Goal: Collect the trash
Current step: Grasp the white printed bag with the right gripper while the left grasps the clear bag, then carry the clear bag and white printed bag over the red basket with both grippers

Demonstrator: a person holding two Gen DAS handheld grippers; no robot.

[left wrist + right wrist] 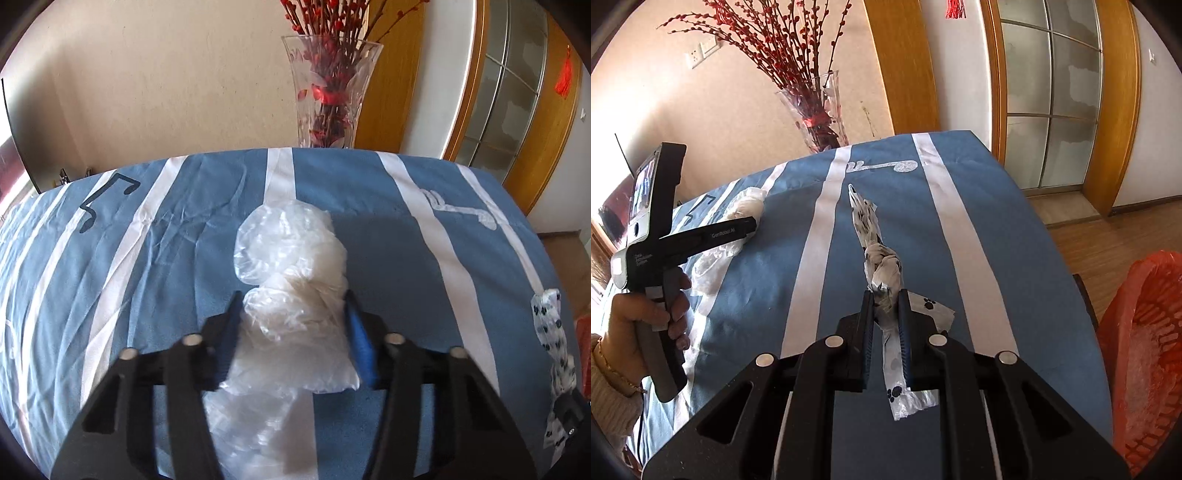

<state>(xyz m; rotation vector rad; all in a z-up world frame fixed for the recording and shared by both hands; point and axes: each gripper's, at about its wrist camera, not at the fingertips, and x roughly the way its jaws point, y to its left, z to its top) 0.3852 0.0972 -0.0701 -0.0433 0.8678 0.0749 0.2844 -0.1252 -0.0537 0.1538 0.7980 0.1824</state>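
A crumpled clear plastic bag (pixel 291 266) lies on the blue striped cloth (pixel 177 236). My left gripper (pixel 291 299) stands around it, fingers wide apart on either side, touching its edges; whether they press it I cannot tell. The bag also shows in the right wrist view (pixel 746 206), under the left gripper (pixel 753 225). My right gripper (pixel 884 299) is shut on a knotted white bag with black paw prints (pixel 879 258), which lies along the cloth. That bag shows at the right edge of the left wrist view (pixel 554 332).
A red basket lined with red plastic (pixel 1145 354) stands off the table's right edge. A glass vase with red branches (pixel 330 96) stands behind the far edge. A wooden-framed glass door (pixel 1049 99) is at the right.
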